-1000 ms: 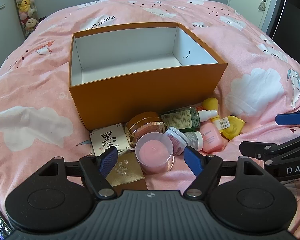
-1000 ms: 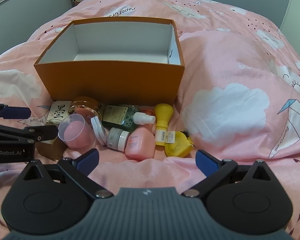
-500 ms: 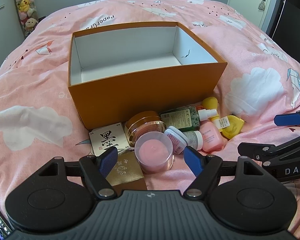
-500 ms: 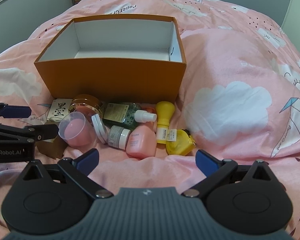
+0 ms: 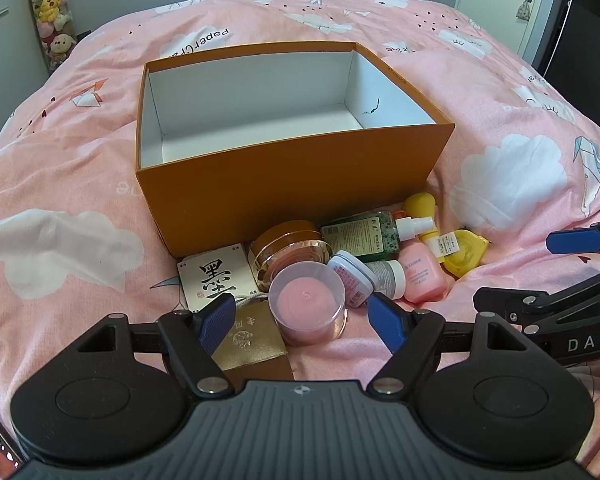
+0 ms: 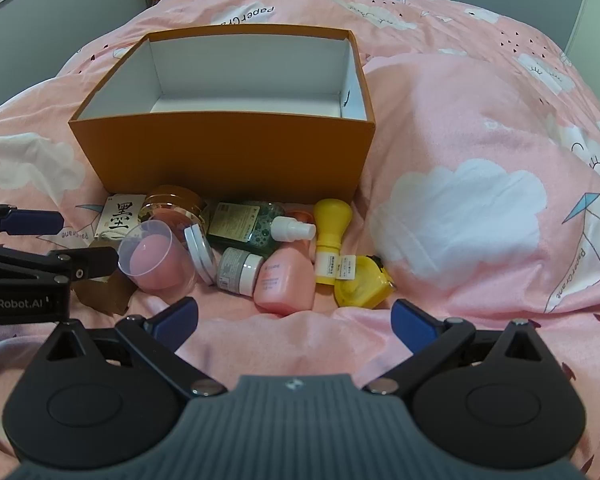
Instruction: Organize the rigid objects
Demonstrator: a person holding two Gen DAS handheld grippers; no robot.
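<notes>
The left gripper point(image 5: 304, 316) is spread wide and holds nothing, its blue fingers flanking the pink cup point(image 5: 307, 307) without touching it. The right gripper point(image 6: 294, 316) is equally wide and empty, low over the bed point(image 6: 480, 128). The orange box point(image 5: 284, 196) is empty; every item lies heaped against its near wall, so the sorting has not begun. Compared with a second ago, the right gripper has edged slightly closer to that wall; the left is almost unmoved.
</notes>
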